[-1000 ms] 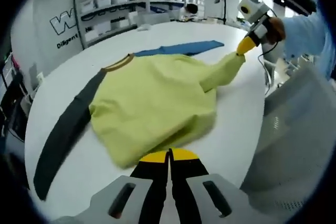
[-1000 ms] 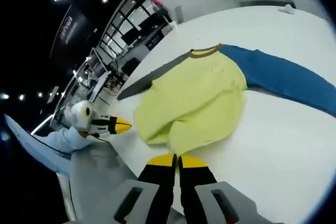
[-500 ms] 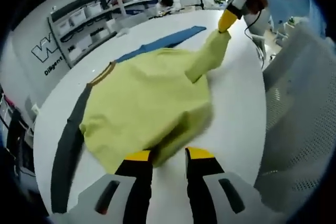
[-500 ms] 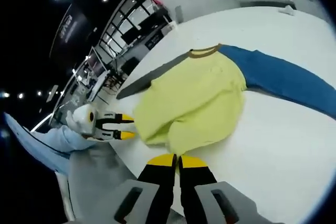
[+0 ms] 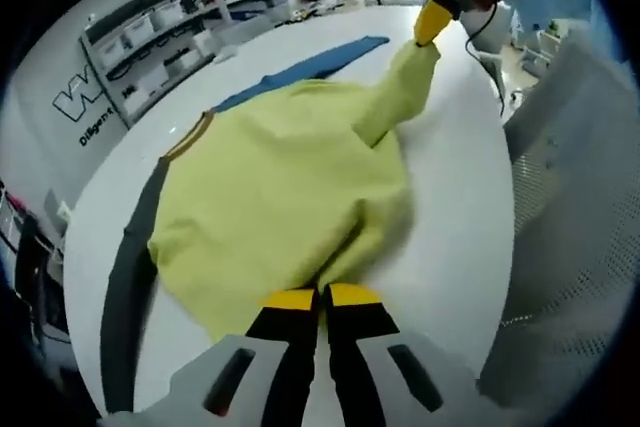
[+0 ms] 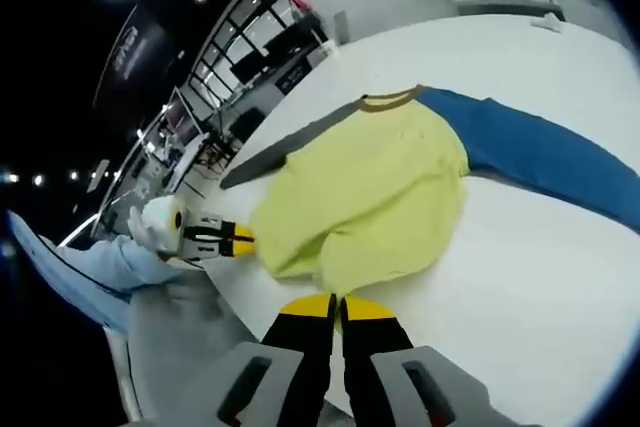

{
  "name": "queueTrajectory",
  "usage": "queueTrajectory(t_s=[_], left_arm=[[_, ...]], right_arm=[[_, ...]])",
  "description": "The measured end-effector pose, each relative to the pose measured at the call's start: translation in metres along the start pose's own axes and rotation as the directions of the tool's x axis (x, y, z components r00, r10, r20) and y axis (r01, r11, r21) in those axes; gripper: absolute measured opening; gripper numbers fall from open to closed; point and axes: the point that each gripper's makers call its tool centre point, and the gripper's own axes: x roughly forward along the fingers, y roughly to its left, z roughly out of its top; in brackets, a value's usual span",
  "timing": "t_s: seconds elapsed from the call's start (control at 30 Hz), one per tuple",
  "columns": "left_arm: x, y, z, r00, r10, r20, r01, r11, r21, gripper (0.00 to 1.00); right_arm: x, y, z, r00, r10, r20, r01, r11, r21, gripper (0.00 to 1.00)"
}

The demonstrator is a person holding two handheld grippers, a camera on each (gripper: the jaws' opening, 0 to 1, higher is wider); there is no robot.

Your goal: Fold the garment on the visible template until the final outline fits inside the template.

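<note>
**Inspector A:** White round surface, with storage shelves and a lettered wall behind it in the left gripper view. What lies on it?

**Inspector B:** One long-sleeved shirt: yellow-green body, brown collar, one blue sleeve stretched toward the shelves, one dark grey sleeve lying flat along the near edge. No template outline can be made out under the cloth.

**Inspector A:** Left gripper?

**Inspector B:** Its yellow-tipped fingers are pressed together right at the near hem of the yellow body; the cloth bunches at the tips, pinched between them. In the right gripper view it sits at the shirt's edge, held by a person in a light blue sleeve.

**Inspector A:** Right gripper?

**Inspector B:** Fingers together, clamped on a corner of the yellow fabric. In the left gripper view it draws that corner up into a raised point above the surface, at the far side.

**Inspector A:** Anything else?

**Inspector B:** Pale mesh fabric at the right of the left gripper view.
</note>
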Motion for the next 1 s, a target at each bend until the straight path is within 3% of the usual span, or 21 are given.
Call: queueTrajectory(t_s=[0.1,0.3,0.53,0.63,0.7,0.77,0.83,1.0], left_arm=[[-0.015,-0.011,-0.003,0.996,-0.091,-0.005,0.089,0.987,-0.135,0.02],[-0.038,-0.017,-0.005,0.989,-0.144,-0.021,0.134,0.958,-0.254,0.02],[-0.038,-0.036,-0.013,0.980,-0.174,-0.099,0.147,0.962,-0.229,0.02],[-0.031,-0.043,-0.016,0.977,-0.167,-0.131,0.140,0.970,-0.196,0.02],[-0.029,-0.044,-0.019,0.977,-0.153,-0.148,0.129,0.978,-0.162,0.02],[-0.028,-0.044,-0.019,0.979,-0.149,-0.137,0.127,0.980,-0.155,0.02],[-0.030,-0.042,-0.018,0.983,-0.147,-0.107,0.123,0.972,-0.201,0.03],[-0.041,-0.034,-0.015,0.989,-0.143,-0.029,0.126,0.938,-0.322,0.07]], right_arm=[[-0.002,-0.002,0.001,1.000,-0.006,-0.001,0.006,1.000,-0.005,0.00],[-0.006,-0.006,0.006,1.000,-0.027,-0.010,0.027,1.000,0.005,0.00],[-0.003,-0.013,-0.010,0.993,-0.074,-0.091,0.072,0.997,-0.024,0.00],[-0.003,-0.029,-0.027,0.976,-0.151,-0.155,0.138,0.986,-0.090,0.00],[-0.001,-0.031,-0.034,0.972,-0.156,-0.173,0.141,0.985,-0.098,0.00],[0.001,-0.034,-0.040,0.971,-0.158,-0.181,0.142,0.985,-0.094,0.00],[0.002,-0.040,-0.045,0.967,-0.171,-0.187,0.157,0.983,-0.091,0.00],[0.004,-0.052,-0.054,0.960,-0.205,-0.192,0.190,0.977,-0.091,0.00]])
